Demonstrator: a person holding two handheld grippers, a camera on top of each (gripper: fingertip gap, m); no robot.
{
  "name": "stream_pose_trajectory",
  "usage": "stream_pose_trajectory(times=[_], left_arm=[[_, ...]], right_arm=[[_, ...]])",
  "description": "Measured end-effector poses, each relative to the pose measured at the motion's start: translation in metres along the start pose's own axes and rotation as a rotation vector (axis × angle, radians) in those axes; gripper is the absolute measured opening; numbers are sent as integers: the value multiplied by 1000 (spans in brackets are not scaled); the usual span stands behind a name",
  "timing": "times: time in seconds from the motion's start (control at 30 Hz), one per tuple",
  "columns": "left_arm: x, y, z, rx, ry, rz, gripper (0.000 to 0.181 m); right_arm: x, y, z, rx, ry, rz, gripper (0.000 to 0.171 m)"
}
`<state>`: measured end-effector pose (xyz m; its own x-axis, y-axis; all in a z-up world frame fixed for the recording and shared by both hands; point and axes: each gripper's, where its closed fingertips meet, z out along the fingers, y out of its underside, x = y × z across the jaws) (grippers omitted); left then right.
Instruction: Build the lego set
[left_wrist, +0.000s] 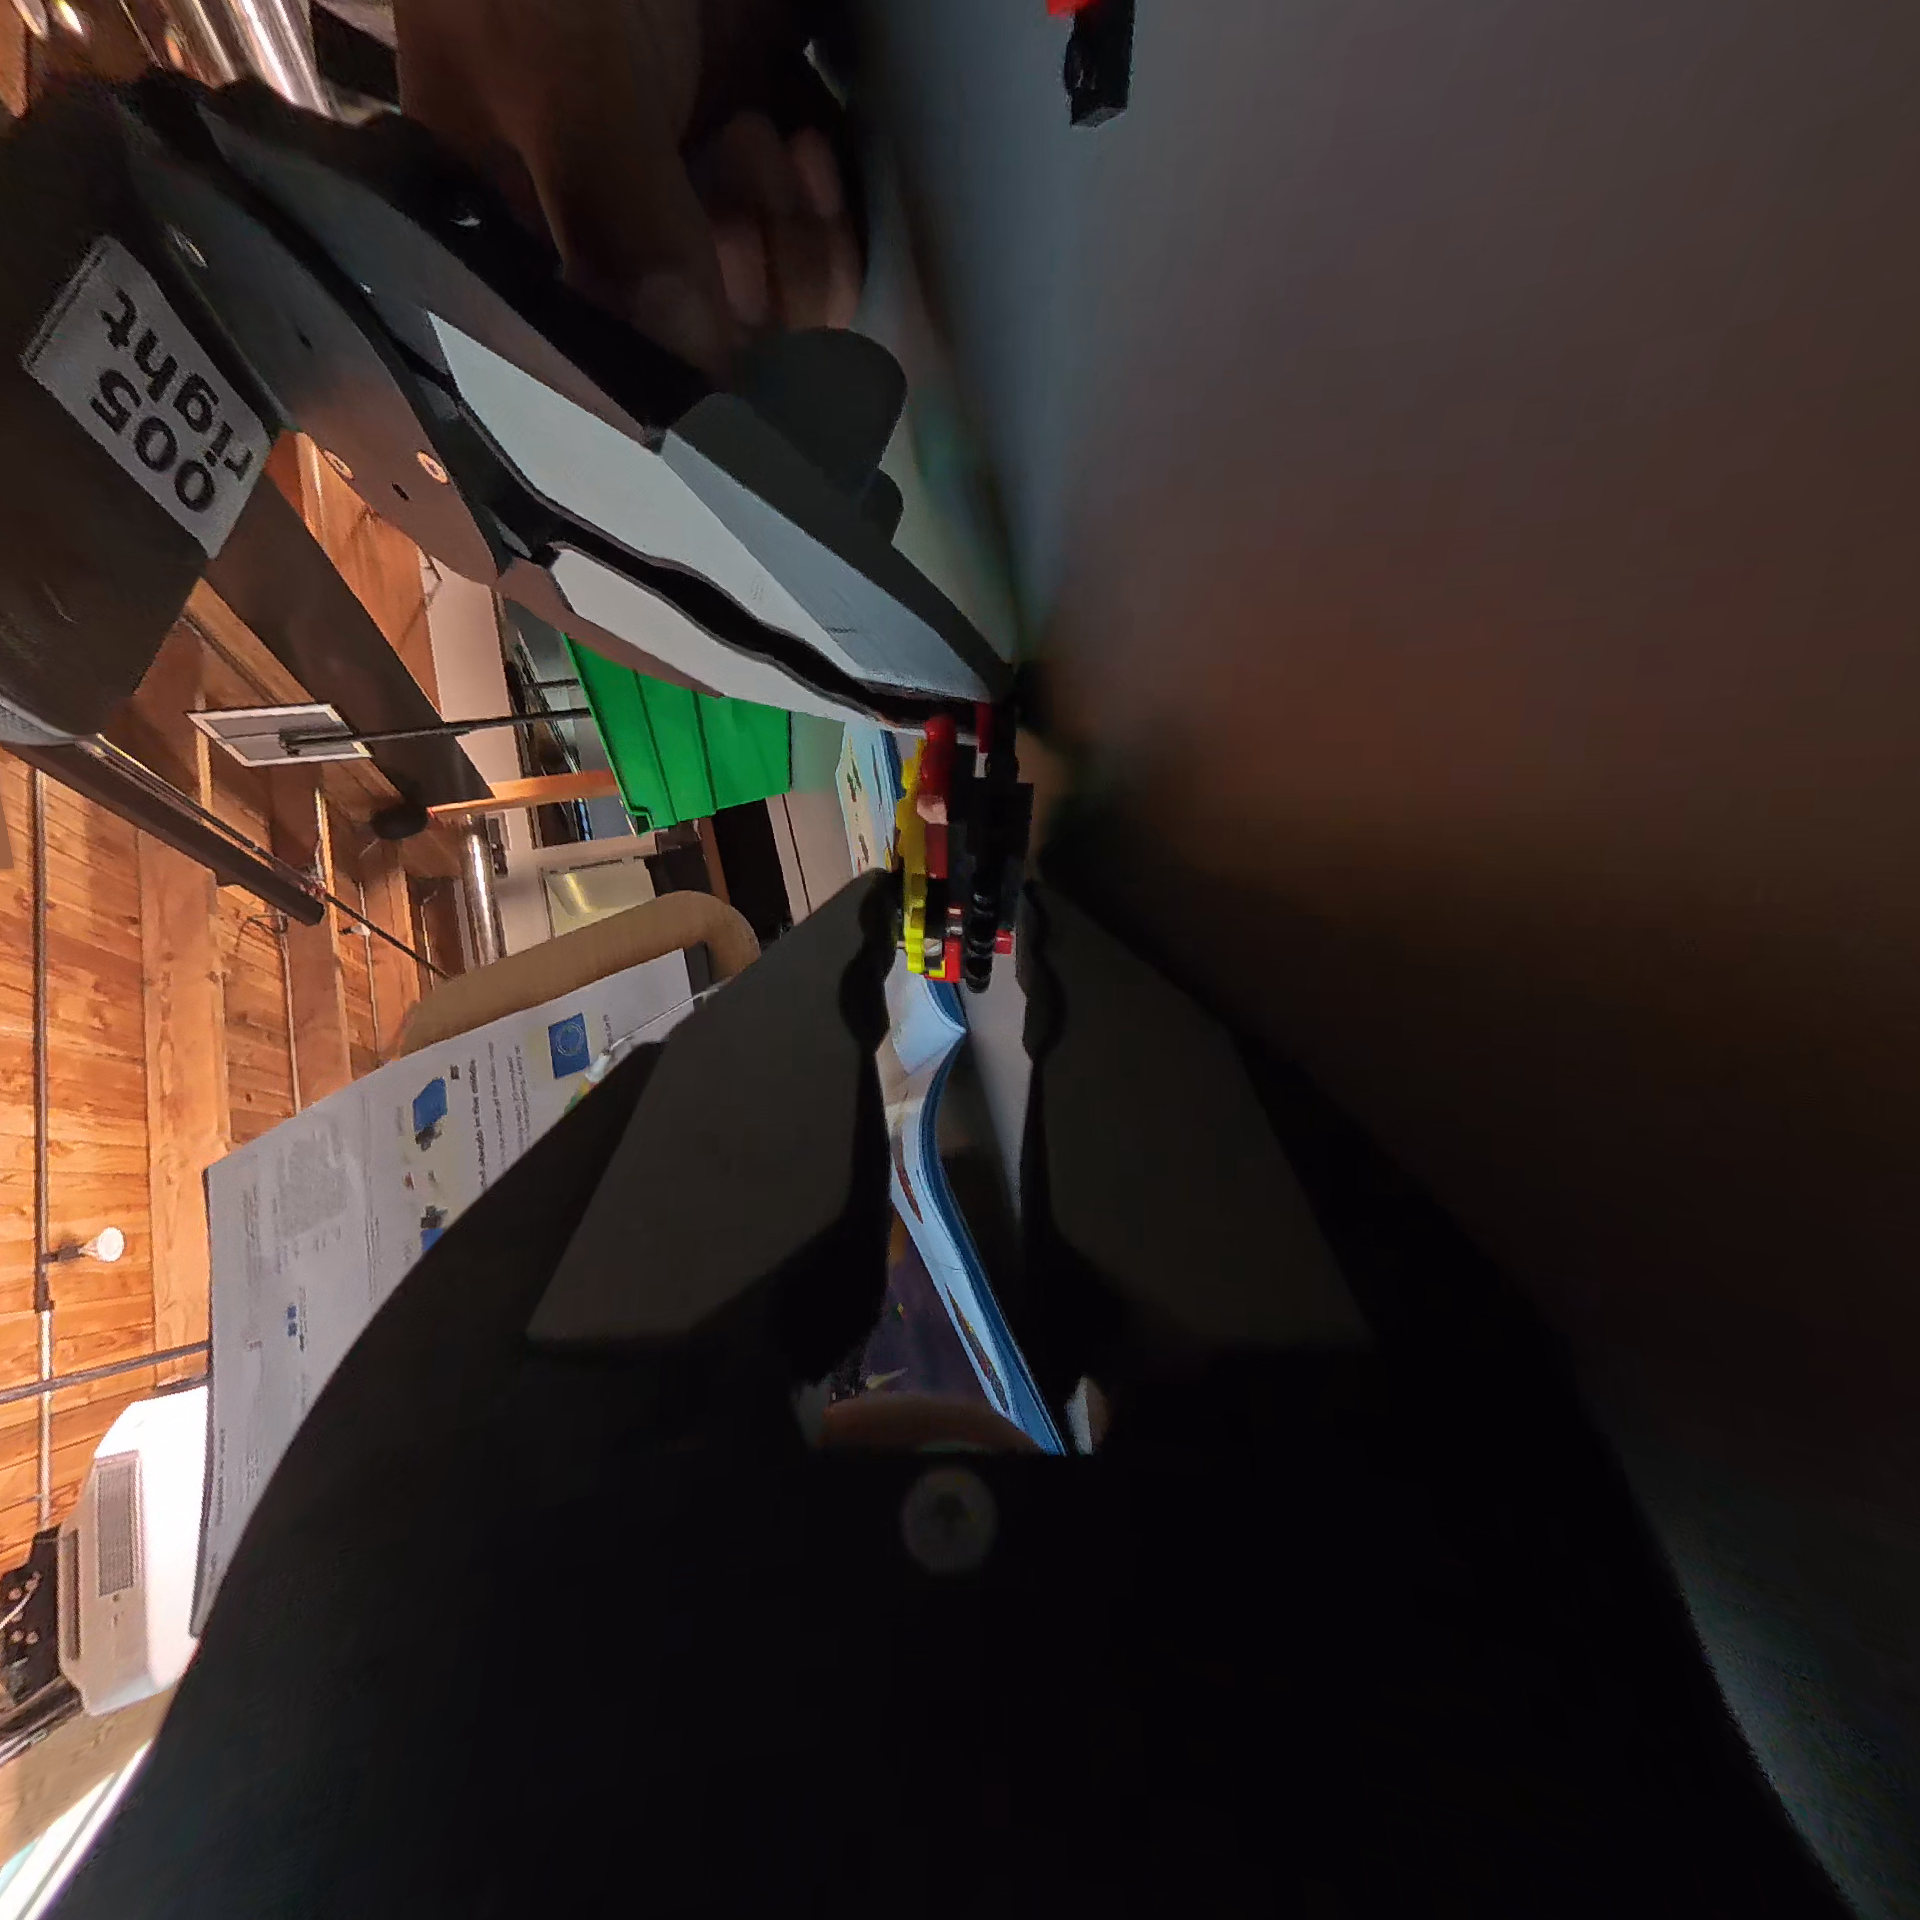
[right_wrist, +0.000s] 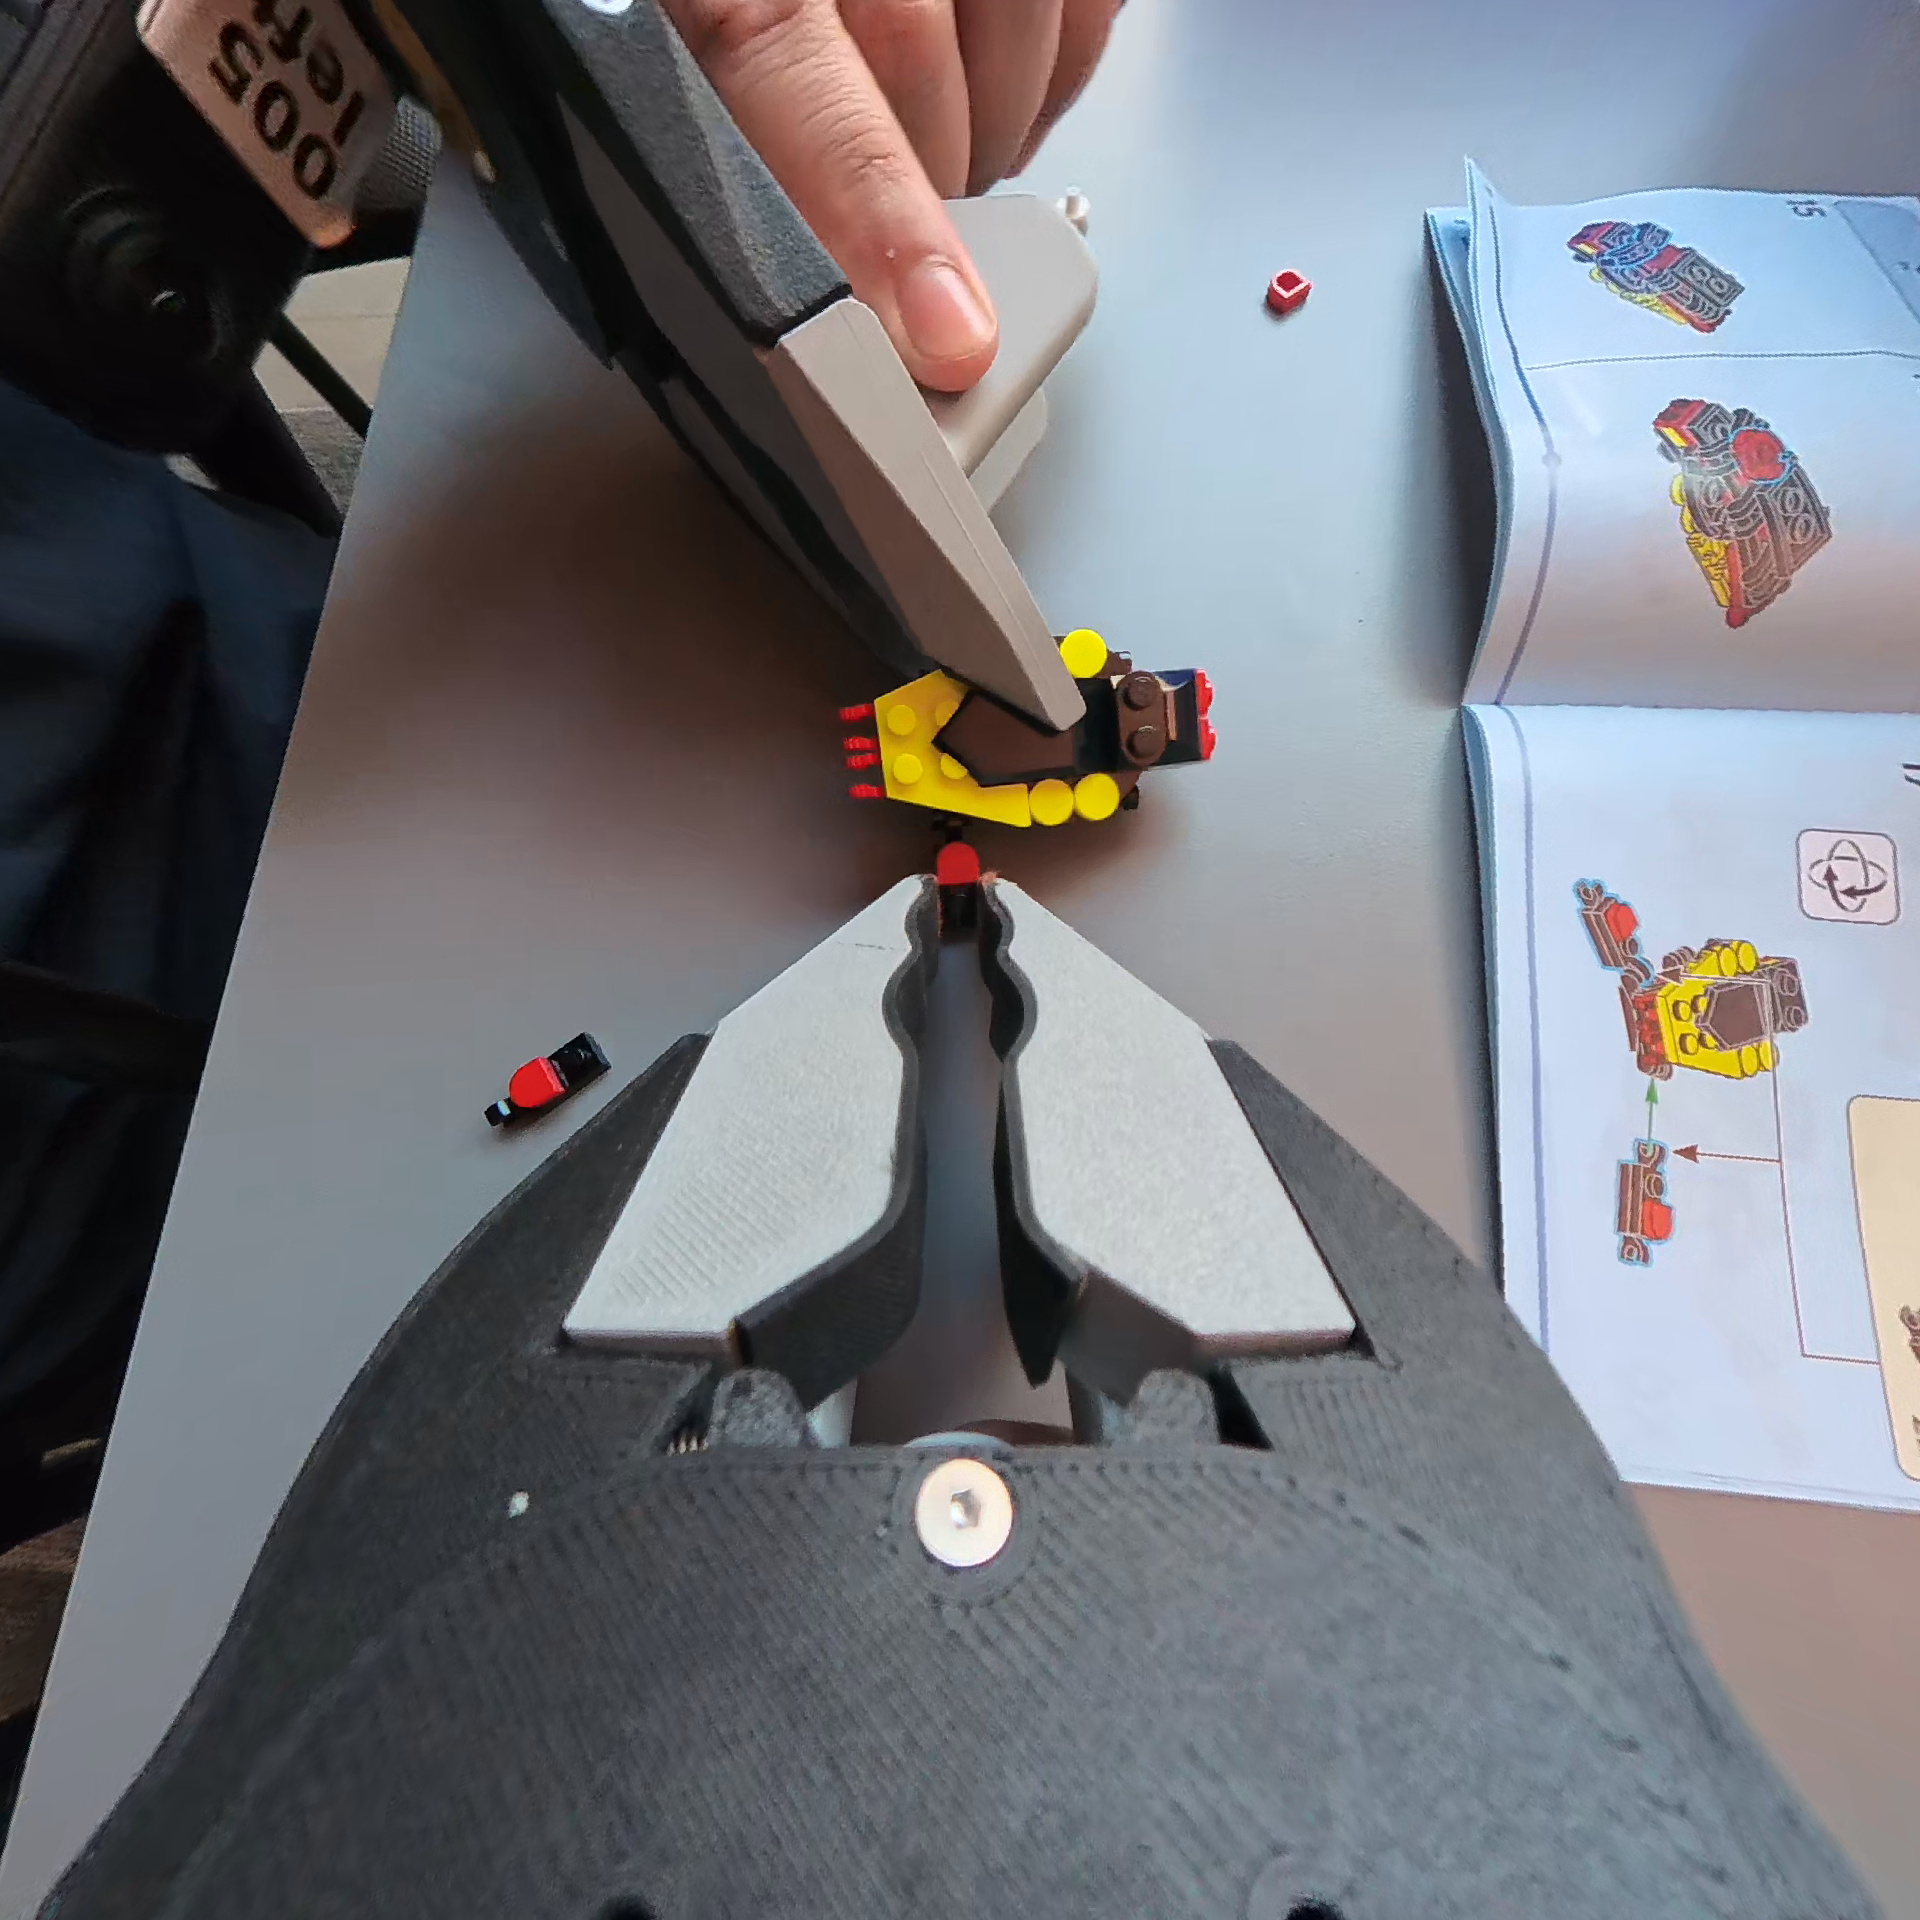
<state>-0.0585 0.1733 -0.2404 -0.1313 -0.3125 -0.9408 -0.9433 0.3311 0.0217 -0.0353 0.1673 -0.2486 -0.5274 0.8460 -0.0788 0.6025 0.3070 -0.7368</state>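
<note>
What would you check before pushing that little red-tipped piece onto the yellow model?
1. Piece held: ok. The right tool is shut on the red-tipped piece.
2. Model braced: ok. The left tool presses on the yellow and brown model, which rests on the grey table.
3. Alignment: ok. The piece points at the model's near edge, just short of it.
4. Exact contact between piece and model: cannot tell.
5. Instructions visible: ok. The open booklet lies to the right.
6. Spare parts out of the way: ok. The black and red piece and the small red piece lie apart.
</note>
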Motion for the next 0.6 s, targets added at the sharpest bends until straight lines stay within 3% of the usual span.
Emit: stream_pose_trajectory(times=[0.6], left_arm=[[-1,1,2,-120,5,-72,21]], right_arm=[[3,0,0,-3,7,45,3]])
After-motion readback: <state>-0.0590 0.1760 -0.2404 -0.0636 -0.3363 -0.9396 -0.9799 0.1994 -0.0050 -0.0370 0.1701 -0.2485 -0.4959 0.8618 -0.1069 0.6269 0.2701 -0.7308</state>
